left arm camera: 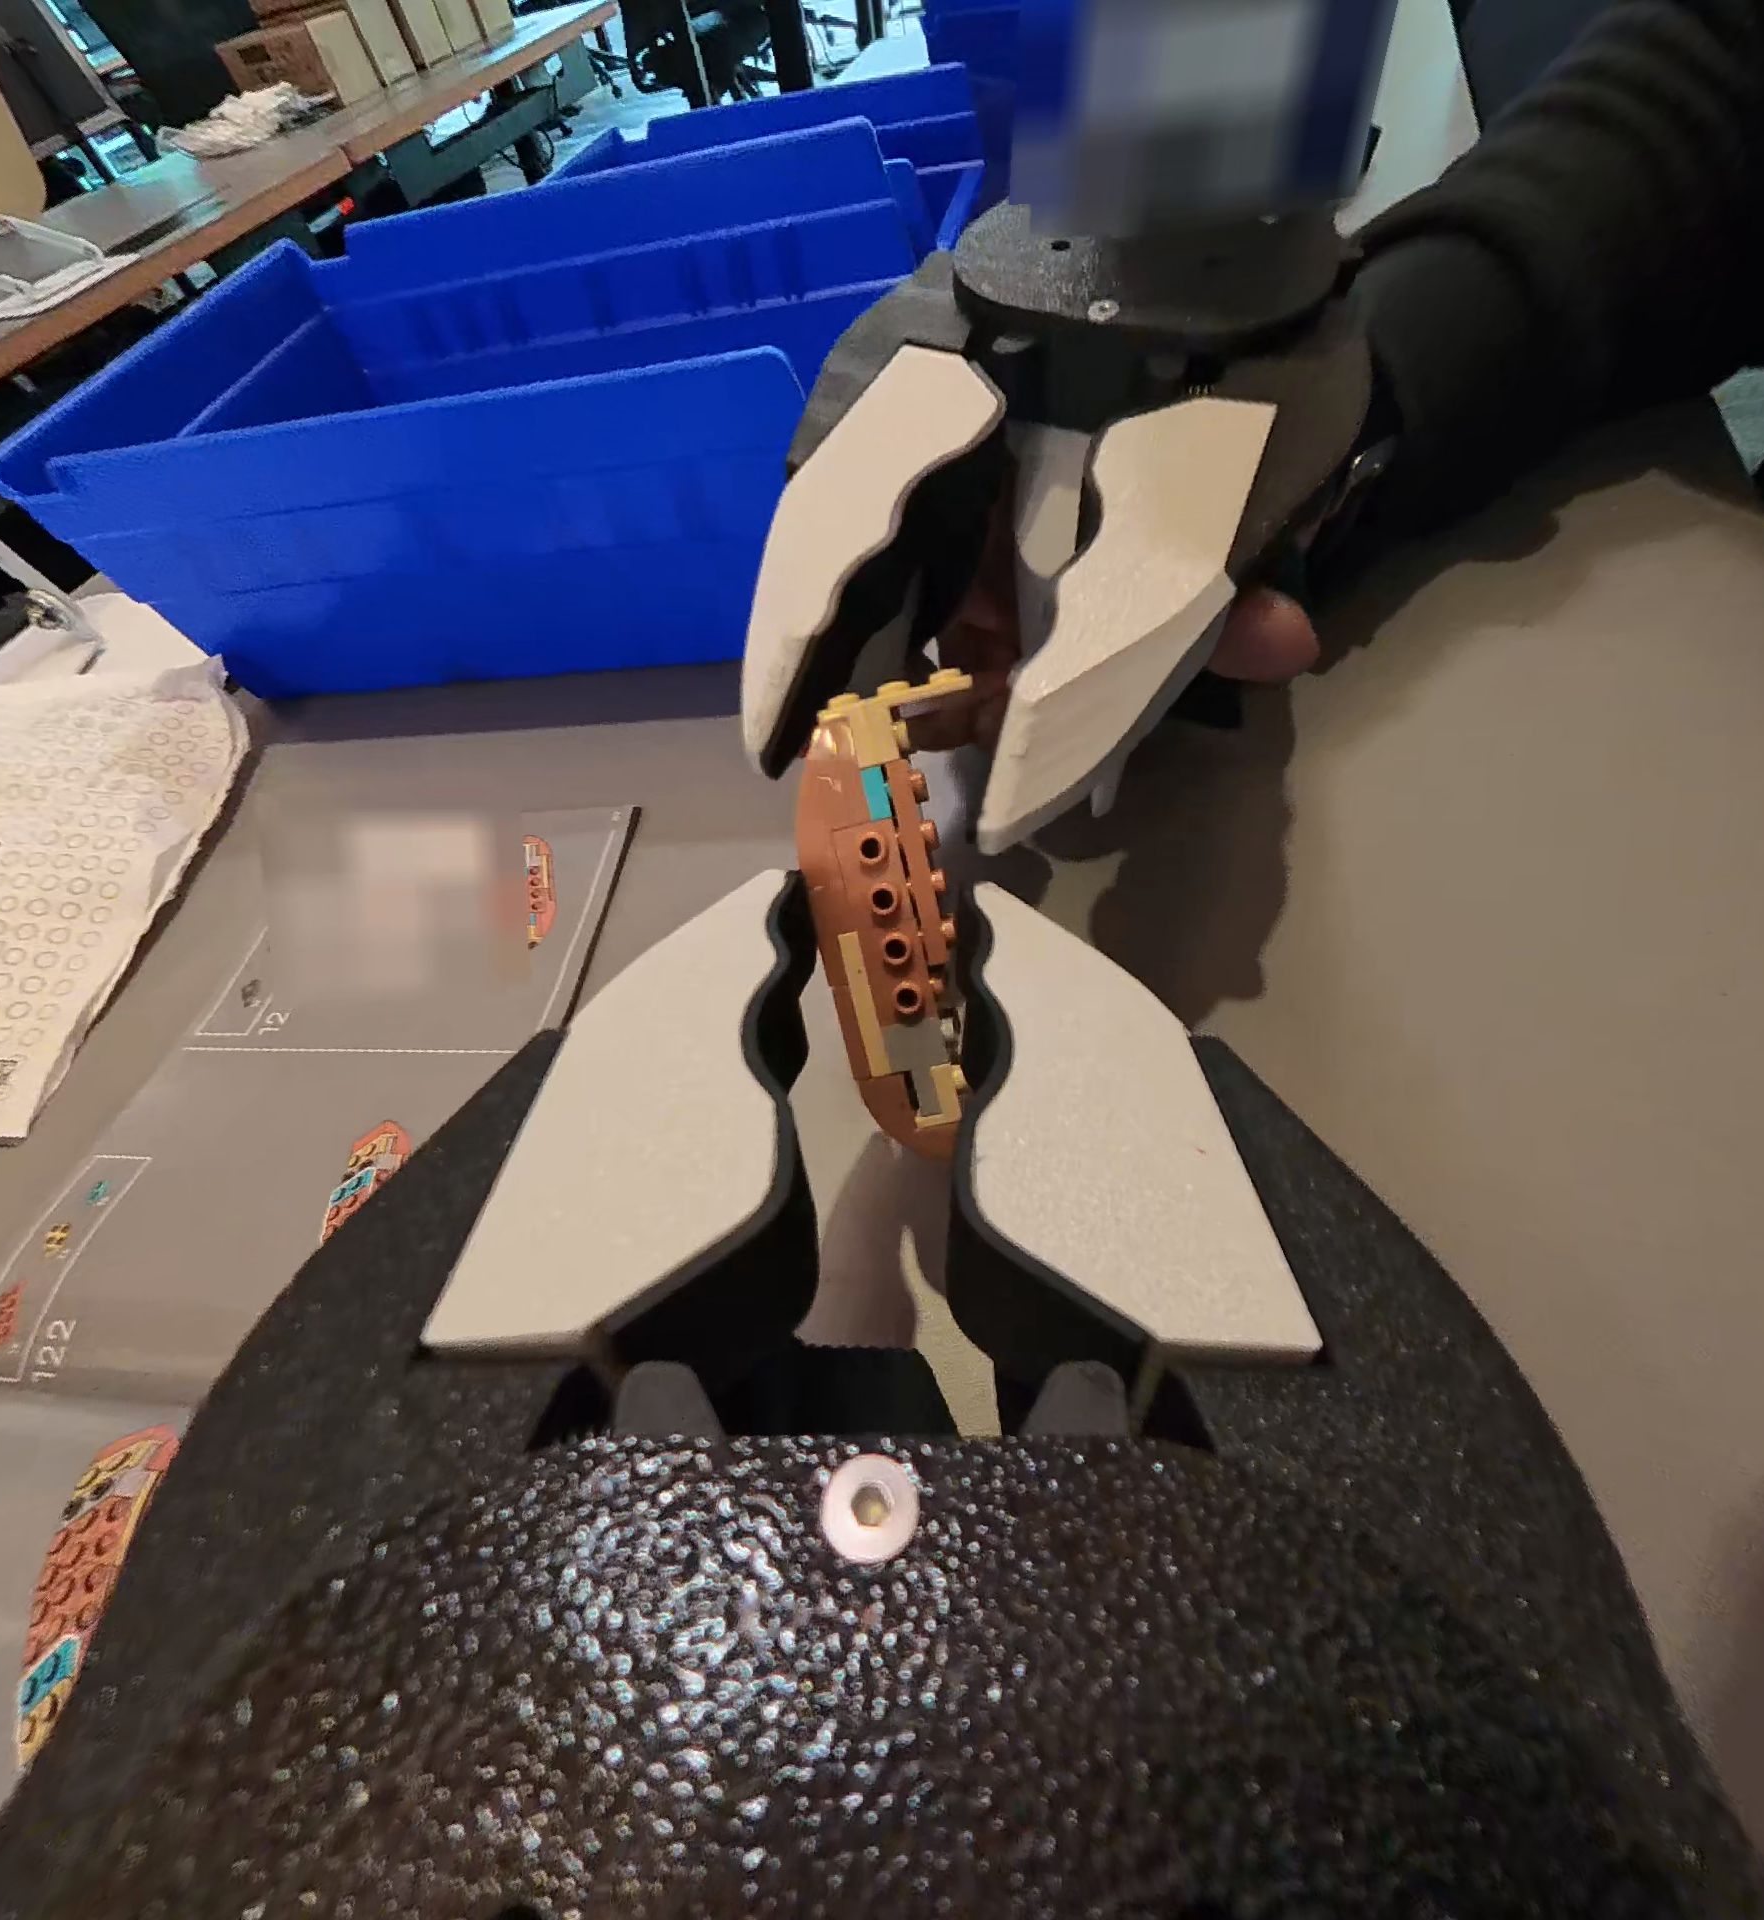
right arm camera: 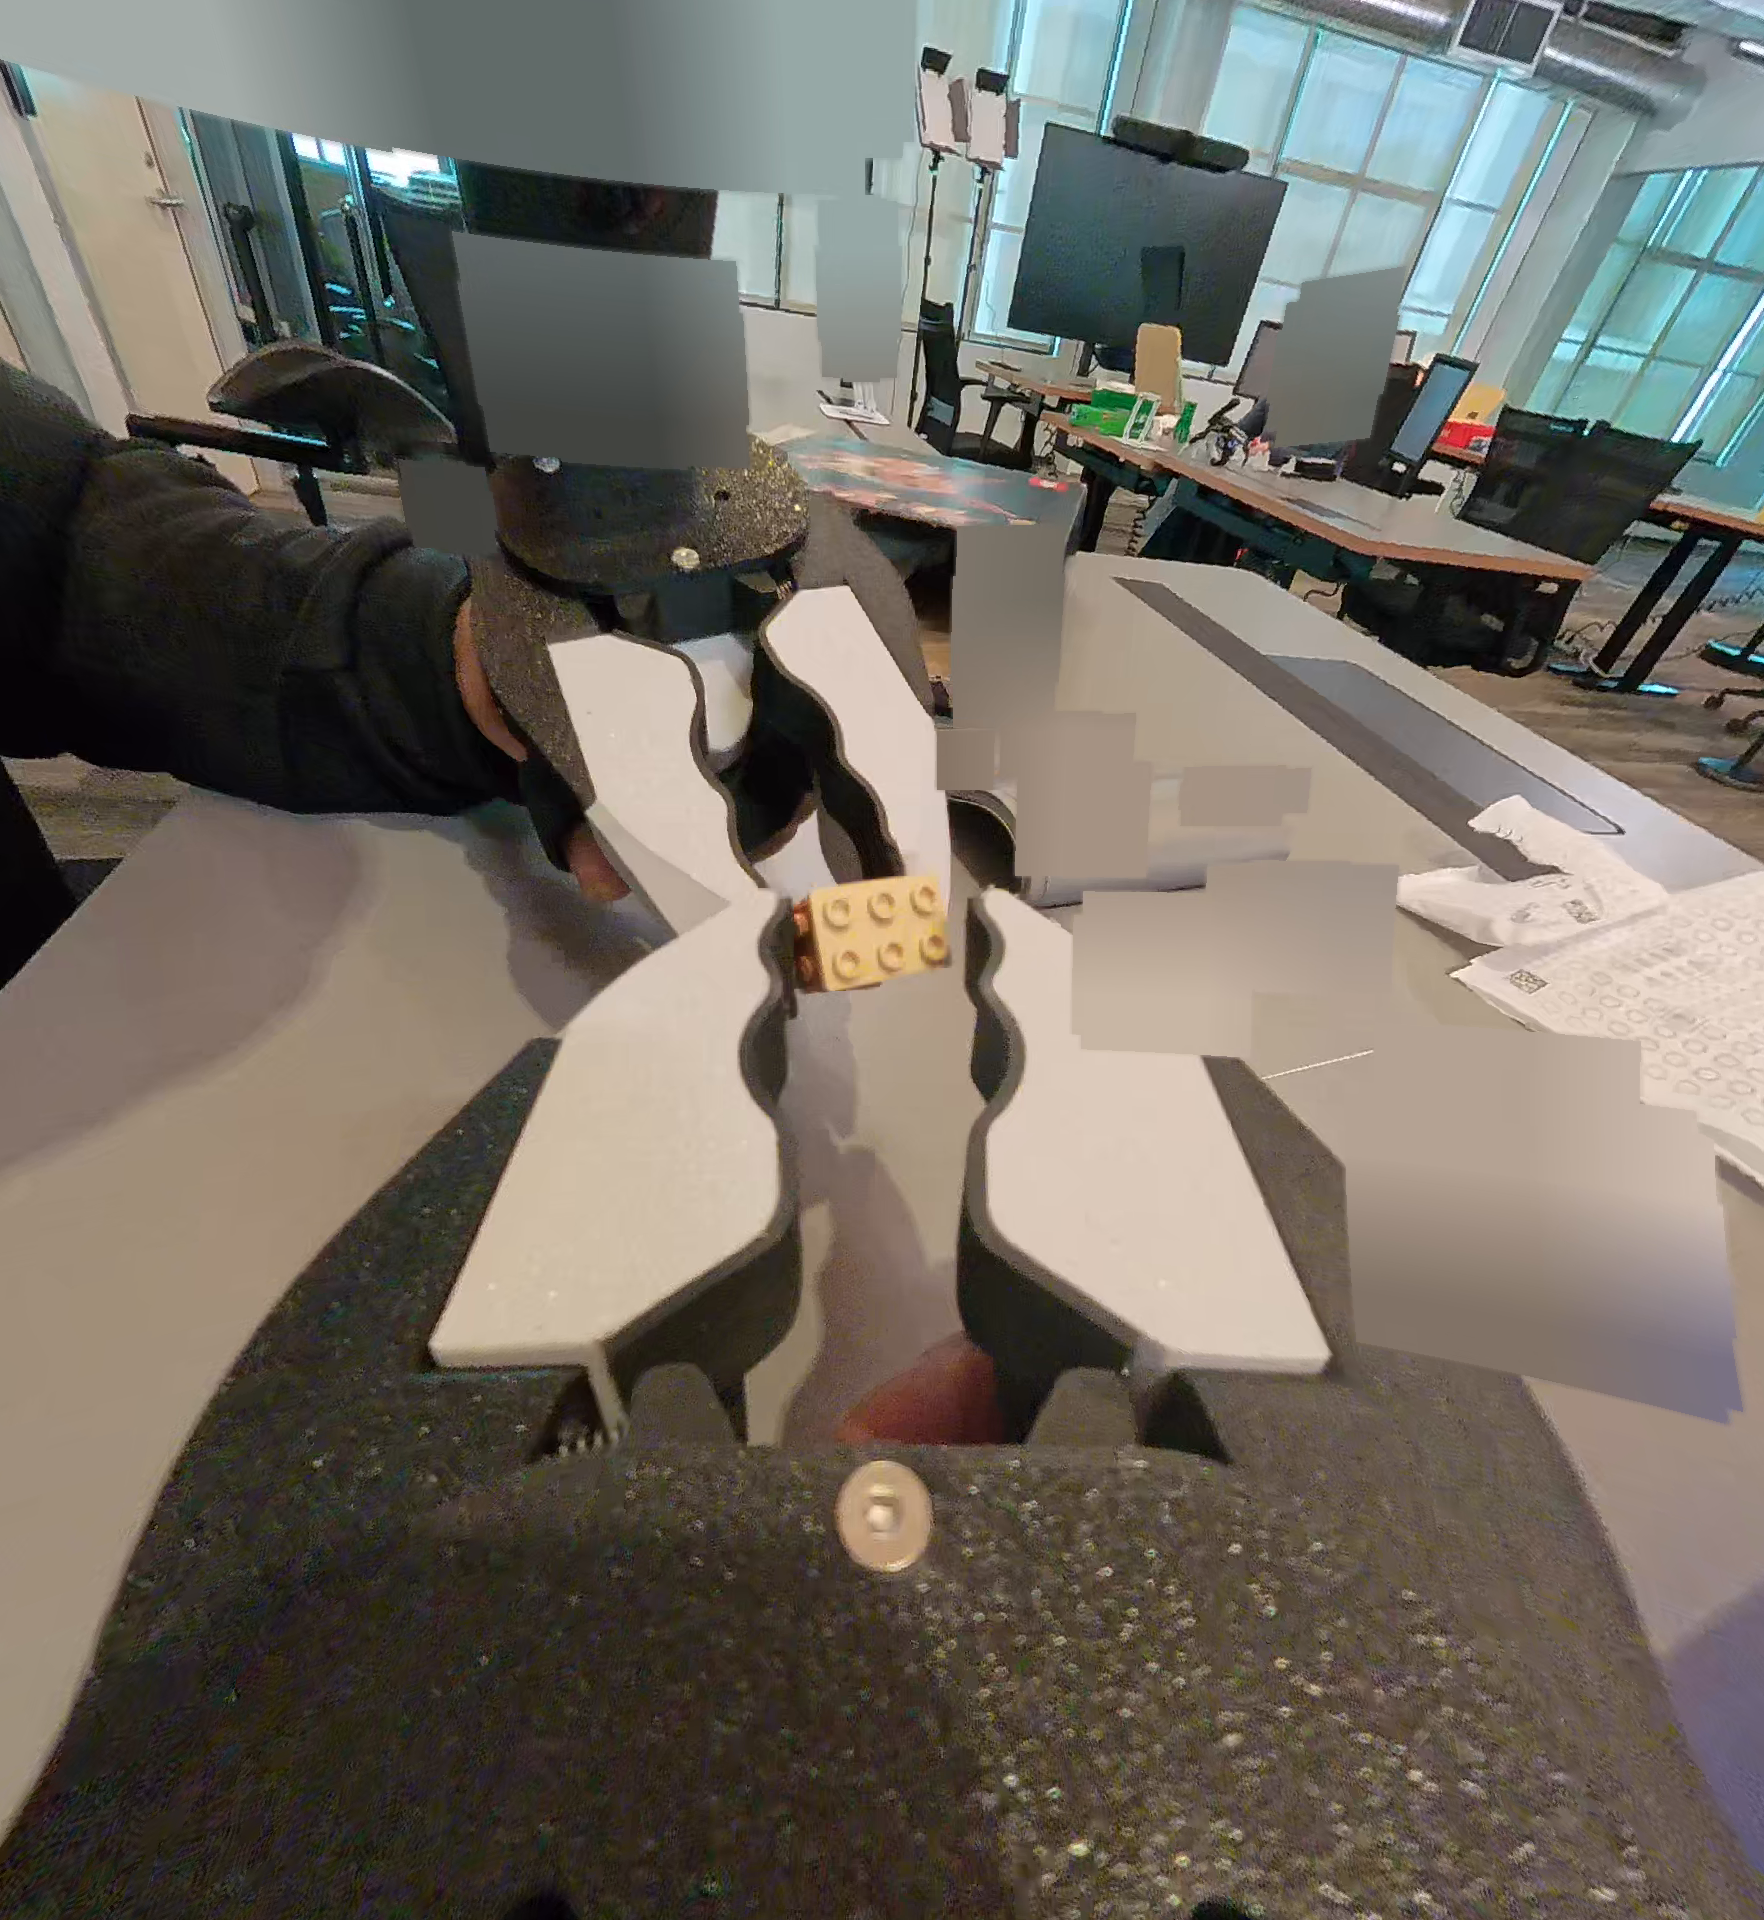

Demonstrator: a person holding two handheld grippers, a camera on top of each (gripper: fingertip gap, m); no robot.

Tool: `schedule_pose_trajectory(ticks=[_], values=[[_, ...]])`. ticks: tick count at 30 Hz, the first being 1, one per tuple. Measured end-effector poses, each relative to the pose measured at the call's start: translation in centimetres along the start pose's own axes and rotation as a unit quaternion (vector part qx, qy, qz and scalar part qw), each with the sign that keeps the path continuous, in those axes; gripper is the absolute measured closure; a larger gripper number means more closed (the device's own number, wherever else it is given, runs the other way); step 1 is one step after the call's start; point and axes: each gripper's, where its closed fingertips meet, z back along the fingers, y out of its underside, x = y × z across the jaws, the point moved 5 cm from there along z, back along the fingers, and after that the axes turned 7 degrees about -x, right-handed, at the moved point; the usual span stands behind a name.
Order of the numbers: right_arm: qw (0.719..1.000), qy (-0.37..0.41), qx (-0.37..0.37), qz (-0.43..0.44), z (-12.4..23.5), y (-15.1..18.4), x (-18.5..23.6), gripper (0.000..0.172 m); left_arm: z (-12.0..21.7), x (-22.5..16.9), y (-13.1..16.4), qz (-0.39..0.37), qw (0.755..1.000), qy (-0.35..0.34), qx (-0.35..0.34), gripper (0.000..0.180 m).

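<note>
My left gripper [left arm camera: 883,894] is shut on a brown brick-built model [left arm camera: 873,966] shaped like a small hull, and holds it upright above the grey table [left arm camera: 1480,1039]. A tan studded plate [left arm camera: 904,698] sits on the model's far end. My right gripper [left arm camera: 888,795] faces it from the other side, jaws spread around that end. In the right wrist view the tan plate [right arm camera: 878,935] stands between the fingers of my right gripper [right arm camera: 876,904]. Its left pad is against the plate and its right pad [right arm camera: 992,935] stands clear of it. The left gripper [right arm camera: 836,873] shows behind.
Blue plastic bins [left arm camera: 442,499] stand at the back left of the table. An open grey instruction booklet [left arm camera: 338,987] lies to the left, with a crumpled white printed paper bag [left arm camera: 47,883] beside it; the bag also shows in the right wrist view [right arm camera: 1688,987]. Desks and monitors stand beyond. Less than 4 cm separates the two grippers' tips.
</note>
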Motion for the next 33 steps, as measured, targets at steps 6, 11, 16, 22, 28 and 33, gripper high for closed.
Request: schedule_pose_trajectory(ticks=[6, 11, 16, 22, 28, 33], values=[[1.000, 0.002, -0.005, 0.024, 0.1, 0.0, 0.2, 0.147, -0.1, -0.3, -0.2, -0.010, 1.000, 0.001, 0.000, 0.155], [0.999, -0.007, -0.002, 0.040, 0.1, 0.1, 0.4, 0.148, -0.1, -0.5, -0.1, -0.018, 1.000, 0.002, 0.006, 0.156], [0.999, -0.010, 0.001, 0.051, 0.2, 0.1, 0.6, 0.148, 0.0, -0.6, -0.1, -0.034, 0.999, 0.000, 0.011, 0.156], [0.999, -0.009, 0.004, 0.052, 0.2, 0.0, 0.6, 0.148, 0.1, -0.6, -0.2, -0.026, 1.000, -0.001, 0.013, 0.156], [0.999, 0.018, -0.004, 0.037, 0.1, -0.1, 0.2, 0.145, -0.3, -0.2, -0.2, -0.003, 1.000, -0.017, 0.008, 0.156], [0.999, 0.028, -0.038, -0.005, 0.5, -1.0, 0.4, 0.132, 0.0, 0.2, -0.8, 0.010, 0.999, -0.035, -0.029, 0.156]])
